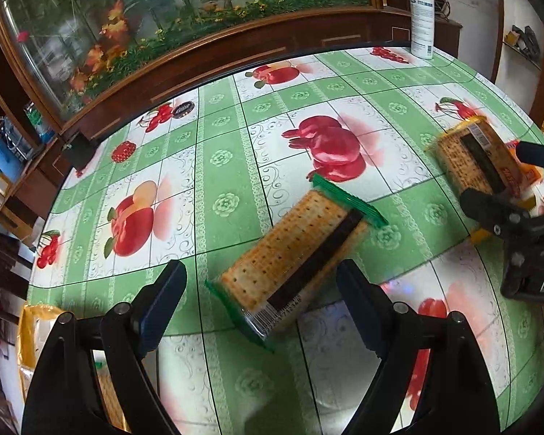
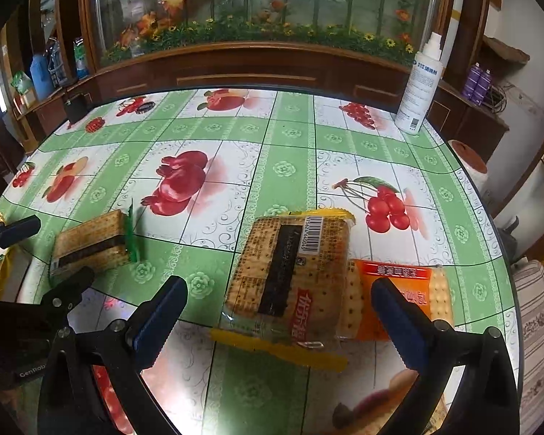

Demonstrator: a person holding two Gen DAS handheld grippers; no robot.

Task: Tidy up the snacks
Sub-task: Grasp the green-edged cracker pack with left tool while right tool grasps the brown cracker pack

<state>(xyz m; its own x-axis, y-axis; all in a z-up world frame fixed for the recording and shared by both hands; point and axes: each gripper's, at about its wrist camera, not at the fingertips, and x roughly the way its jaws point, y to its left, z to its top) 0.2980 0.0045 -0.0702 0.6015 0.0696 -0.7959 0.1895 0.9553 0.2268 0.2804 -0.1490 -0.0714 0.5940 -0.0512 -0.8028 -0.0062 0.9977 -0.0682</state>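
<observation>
A cracker pack with green ends [image 1: 293, 253] lies slantwise on the fruit-print tablecloth [image 1: 221, 166], between the fingers of my left gripper [image 1: 261, 275]; the pads stand apart from it, open. In the right wrist view the same green pack [image 2: 90, 243] sits at the left, with the left gripper [image 2: 47, 253] around it. A cracker pack with yellow ends [image 2: 290, 272] lies between the wide-open fingers of my right gripper [image 2: 279, 290], not touched by the pads. An orange cracker pack [image 2: 399, 290] lies against its right side. The left wrist view shows the yellow pack [image 1: 478, 159] and right gripper [image 1: 511, 181] at far right.
A white spray bottle [image 2: 419, 87] stands at the table's far right corner. A wooden cabinet [image 2: 246, 65] with flower-painted glass runs behind the table. A yellow bag [image 1: 36, 326] hangs off the near left edge. A small black box [image 1: 78, 148] sits at the far left corner.
</observation>
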